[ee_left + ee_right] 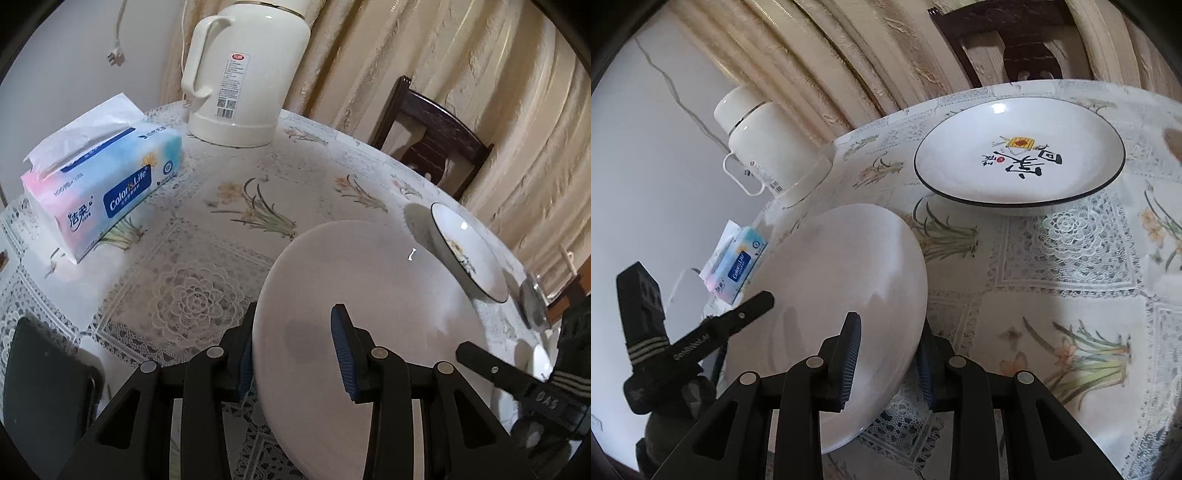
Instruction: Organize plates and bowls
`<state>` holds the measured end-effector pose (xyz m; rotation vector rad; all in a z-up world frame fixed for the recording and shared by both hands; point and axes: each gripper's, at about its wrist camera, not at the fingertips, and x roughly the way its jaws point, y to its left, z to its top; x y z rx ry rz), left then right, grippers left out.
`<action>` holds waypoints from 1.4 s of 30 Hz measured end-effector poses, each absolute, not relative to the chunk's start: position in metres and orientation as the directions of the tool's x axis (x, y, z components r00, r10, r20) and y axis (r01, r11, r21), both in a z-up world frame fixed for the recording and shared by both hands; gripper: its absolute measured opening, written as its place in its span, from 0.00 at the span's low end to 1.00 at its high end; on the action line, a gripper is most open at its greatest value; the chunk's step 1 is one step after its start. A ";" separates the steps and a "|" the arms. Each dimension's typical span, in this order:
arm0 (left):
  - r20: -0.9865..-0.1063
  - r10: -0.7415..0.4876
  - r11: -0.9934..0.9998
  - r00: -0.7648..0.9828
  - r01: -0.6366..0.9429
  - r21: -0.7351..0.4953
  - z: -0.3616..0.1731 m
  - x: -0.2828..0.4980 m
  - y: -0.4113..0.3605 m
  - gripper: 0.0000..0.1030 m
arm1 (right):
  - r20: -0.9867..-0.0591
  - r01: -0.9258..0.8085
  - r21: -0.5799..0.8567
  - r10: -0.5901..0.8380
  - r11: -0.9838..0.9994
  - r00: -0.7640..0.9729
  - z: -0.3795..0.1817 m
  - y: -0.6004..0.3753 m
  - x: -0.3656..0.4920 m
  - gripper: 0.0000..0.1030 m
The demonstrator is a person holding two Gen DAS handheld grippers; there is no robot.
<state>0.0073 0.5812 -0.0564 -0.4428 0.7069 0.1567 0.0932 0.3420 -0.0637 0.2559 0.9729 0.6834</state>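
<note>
A plain white plate [369,277] [842,266] hangs tilted just above the table, held from two sides. My left gripper [293,358] is shut on its near rim, one blue pad on the upper face and the other under the edge. My right gripper [888,363] grips the opposite rim the same way. Each gripper's black finger shows in the other's view, at the plate's edge. A second plate [1019,155] [469,254], white with a dark rim and painted characters, rests on the tablecloth beyond the held one.
The round table [207,258] has a lace and flower cloth. A cream thermos jug [240,74] and a tissue pack [107,184] stand at the far side. A dark wooden chair [432,144] stands against the curtain. A black object [44,387] lies at the near left.
</note>
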 end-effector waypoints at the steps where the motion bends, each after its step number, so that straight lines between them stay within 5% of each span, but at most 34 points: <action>1: -0.653 -0.006 0.899 0.757 -0.282 -0.335 -0.055 0.005 0.580 0.38 | -0.674 -0.419 0.488 0.636 0.766 0.376 -0.063 0.341 0.092 0.30; 13: -0.613 -0.003 0.933 0.790 -0.218 -0.286 -0.024 -0.008 0.537 0.38 | -0.618 -0.391 0.507 0.640 0.768 0.456 -0.036 0.292 0.069 0.30; 42: -0.648 -0.272 0.960 0.712 0.157 -0.231 -0.008 0.023 0.309 0.37 | -0.531 -0.130 0.554 0.470 0.822 0.705 -0.023 0.077 -0.005 0.30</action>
